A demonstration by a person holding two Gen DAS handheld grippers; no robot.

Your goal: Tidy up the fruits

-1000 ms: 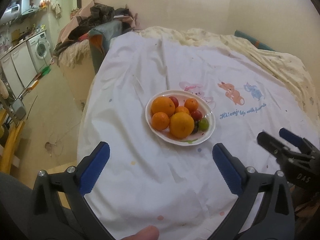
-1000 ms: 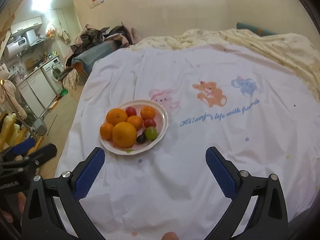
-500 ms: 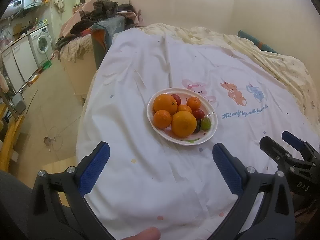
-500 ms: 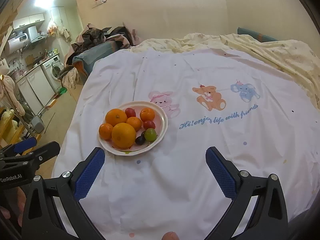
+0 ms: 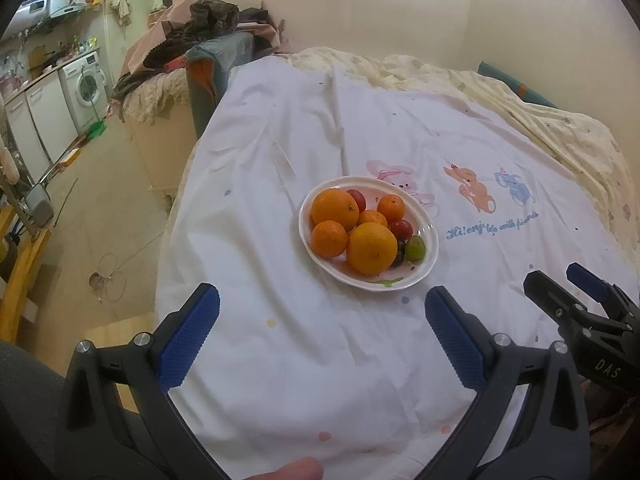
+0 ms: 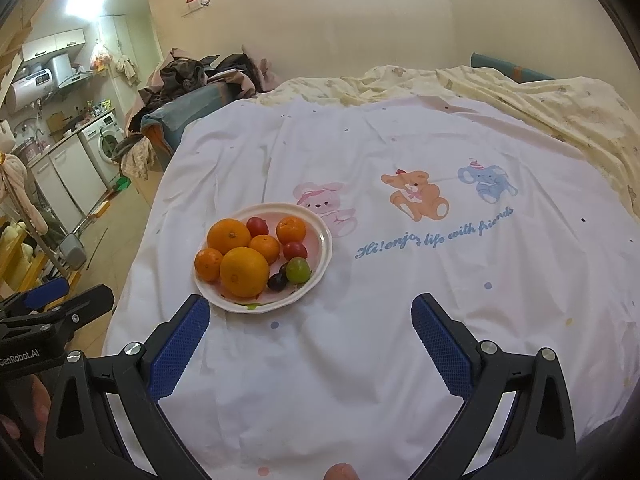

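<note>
The white bed sheet [image 6: 400, 300] carries blue script reading "Hi! enjoy life with friends" beneath three printed cartoon animals. In the left wrist view, the body of the right tongs [image 5: 560, 292] bears white lettering "DAS". In the right wrist view, the body of the left tongs [image 6: 64, 300] bears white lettering "GenRobot.AI".

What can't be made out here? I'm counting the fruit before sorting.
- Dark grape, right wrist view: half hidden behind the big orange; more small fruit may sit underneath.
- Plate floor, both views: covered by fruit.
- Right tool, left wrist view: cut off by the edge.
</note>
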